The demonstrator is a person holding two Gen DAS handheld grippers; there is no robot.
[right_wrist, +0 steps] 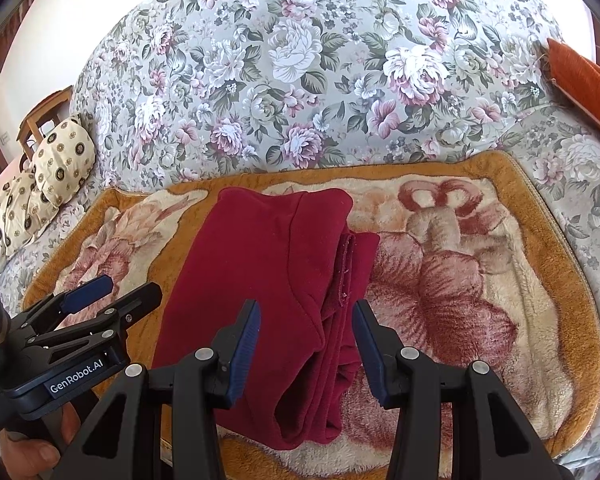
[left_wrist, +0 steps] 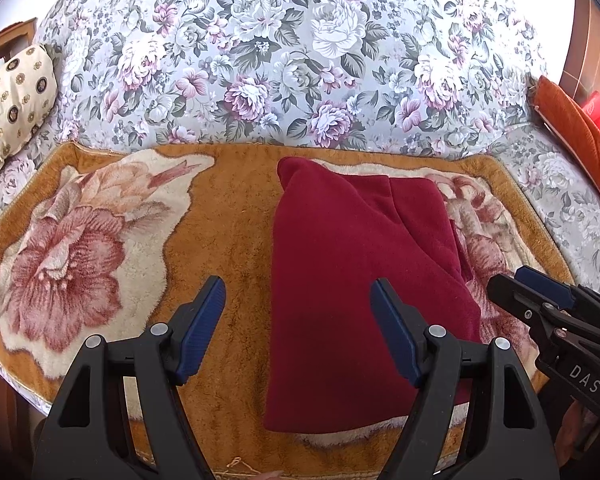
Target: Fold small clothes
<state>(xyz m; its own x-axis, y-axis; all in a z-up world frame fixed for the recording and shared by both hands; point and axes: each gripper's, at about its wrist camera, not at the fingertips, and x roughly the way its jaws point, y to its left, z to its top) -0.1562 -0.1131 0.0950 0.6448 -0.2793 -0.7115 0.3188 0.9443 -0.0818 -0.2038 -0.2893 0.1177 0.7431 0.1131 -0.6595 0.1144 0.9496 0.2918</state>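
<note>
A dark red fleece garment (left_wrist: 352,264) lies folded lengthwise on a plush orange blanket (left_wrist: 236,200) with a big pink flower. My left gripper (left_wrist: 298,292) hovers open above the garment's near left edge, nothing between its blue pads. In the right wrist view the same garment (right_wrist: 268,280) shows a seamed edge and bunched layers on its right side. My right gripper (right_wrist: 305,312) stands open over those bunched layers without pressing them. Each gripper shows in the other's view: the right one (left_wrist: 516,284) at the right edge, the left one (right_wrist: 116,288) at lower left.
The blanket (right_wrist: 480,280) lies on the seat of a grey floral sofa (left_wrist: 300,48), whose backrest rises behind. Cream patterned cushions (left_wrist: 20,96) sit at the far left, an orange cushion (left_wrist: 572,128) at the far right. A hand (right_wrist: 32,452) holds the left gripper.
</note>
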